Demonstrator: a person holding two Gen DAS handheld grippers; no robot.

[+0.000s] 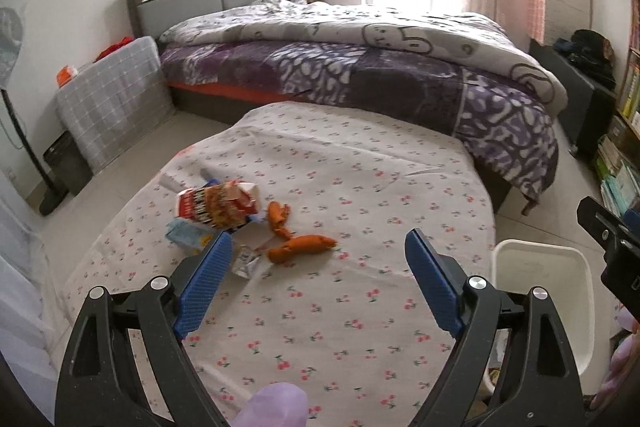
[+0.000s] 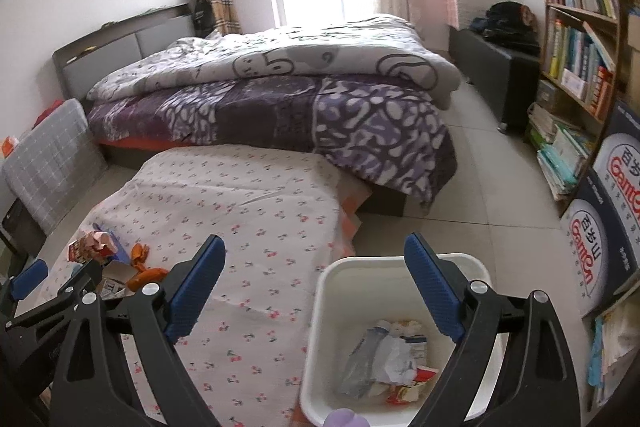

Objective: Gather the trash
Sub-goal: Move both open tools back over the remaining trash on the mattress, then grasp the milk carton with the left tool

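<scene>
The left gripper [image 1: 318, 247] hangs over a table draped in a cherry-print cloth [image 1: 360, 187], its blue fingers [image 1: 204, 287] spread wide with nothing between them. The trash still to be picked up lies ahead of it and to its left side: a crumpled red-and-white carton [image 1: 218, 205] sits farthest out, a pale blue packet [image 1: 186, 237] lies just beyond the left fingertip, and a small silvery wrapper [image 1: 246, 261] lies right beside that fingertip, partly hidden by it. Orange peel pieces [image 1: 300, 247] lie just inside the left finger's line, ahead of the open gap, with a smaller piece [image 1: 278, 215] beyond. The white bin [image 1: 540, 267] stands off the table's edge, to the right of the right finger.

The right gripper [image 2: 316, 253] is likewise spread wide and empty. It hovers above the white bin [image 2: 332, 307], whose rim passes under its right finger [image 2: 434, 291]; the bin's inside lies mostly between the two fingers and below them. In the bin lie a clear plastic bottle [image 2: 360, 359], crumpled white paper [image 2: 394, 355] and red-and-white scraps [image 2: 412, 385]. The remaining pile, the carton [image 2: 94, 247] and orange peel [image 2: 146, 267], lies well to the left of this gripper, beyond its left finger, near the left gripper [image 2: 52, 279] seen at the frame's edge.
</scene>
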